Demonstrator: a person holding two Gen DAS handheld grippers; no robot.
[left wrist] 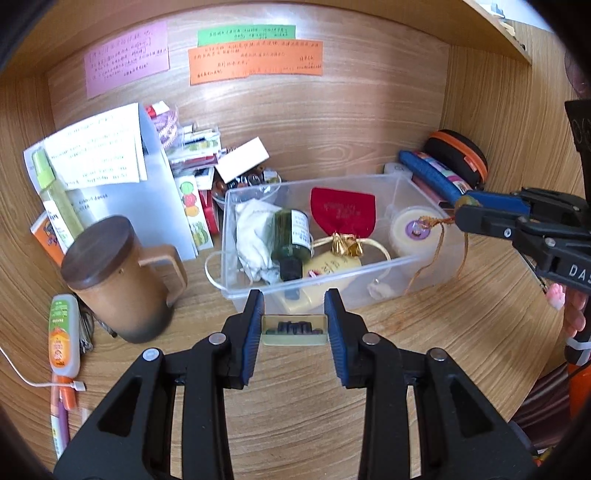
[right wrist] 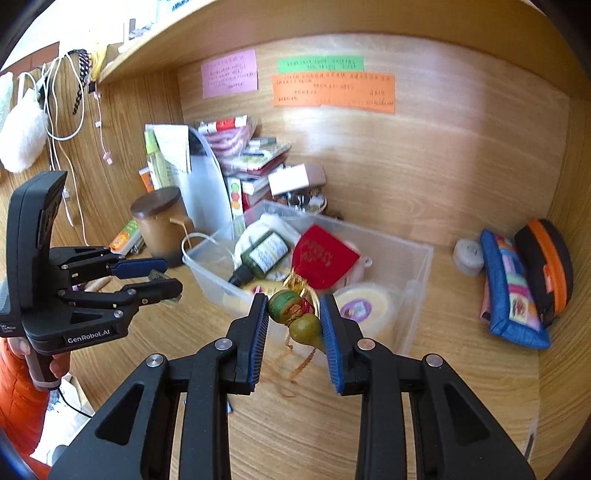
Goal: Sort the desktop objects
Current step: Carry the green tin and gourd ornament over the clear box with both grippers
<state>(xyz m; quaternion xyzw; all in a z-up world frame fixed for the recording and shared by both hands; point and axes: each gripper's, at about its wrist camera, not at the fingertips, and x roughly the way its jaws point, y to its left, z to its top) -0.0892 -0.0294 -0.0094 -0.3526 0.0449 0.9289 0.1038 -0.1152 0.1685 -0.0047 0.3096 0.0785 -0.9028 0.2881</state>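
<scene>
Left tongs (left wrist: 294, 325) are pinching a small clear case (left wrist: 294, 329) and right tongs (right wrist: 293, 319) a gourd charm (right wrist: 295, 314), both at frame centre before the clear bin (left wrist: 406, 184), likely for dropping in.

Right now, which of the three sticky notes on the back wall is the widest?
The orange note, lowest of the three, under the green note; the pink note sits apart at left.
</scene>
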